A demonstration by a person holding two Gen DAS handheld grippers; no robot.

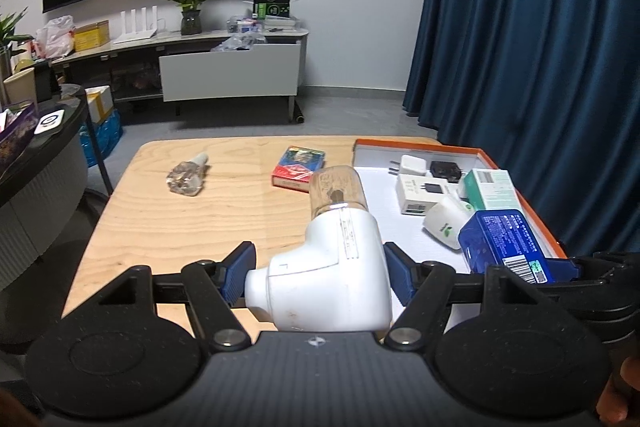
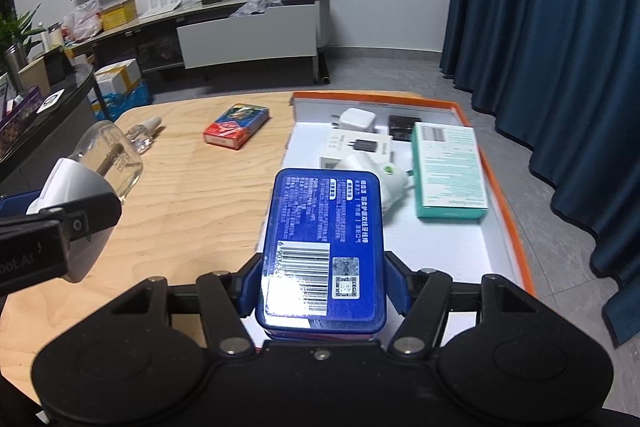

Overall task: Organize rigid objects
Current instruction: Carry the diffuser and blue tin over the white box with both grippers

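- Living room: blue curtain (image 1: 540,47) along the right, low TV cabinet (image 1: 224,67) against the far wall, grey floor between it and the table (image 1: 180,219).
- Table is pale wood with rounded far corners; its left edge stands near a dark curved counter (image 1: 36,163).
- Open wood in the middle and left of the table; only a clear bottle lying on its side (image 1: 186,177) and a red-and-blue card box (image 1: 298,167) lie there, well apart.
- Orange-rimmed white tray (image 2: 516,195) takes up the table's right side, its right rim close to the curtain. Inside, toward the far end: white charger (image 2: 358,119), black adapter (image 2: 402,127), white charger box (image 2: 360,149), teal box (image 2: 450,171), a small white plug-in device (image 2: 394,179). Near half of the tray floor is bare.
- Left gripper (image 1: 318,271) angled down over the table's near edge, beside the tray's left wall, pinching a white plug-in vaporizer with a clear bottle (image 1: 332,251), the bottle pointing away.
- Right gripper (image 2: 322,287) angled down over the tray's near left part, clamped on a blue tin (image 2: 324,223), barcode side up, lifted clear of the tray floor.
- The two grippers sit side by side, close together.
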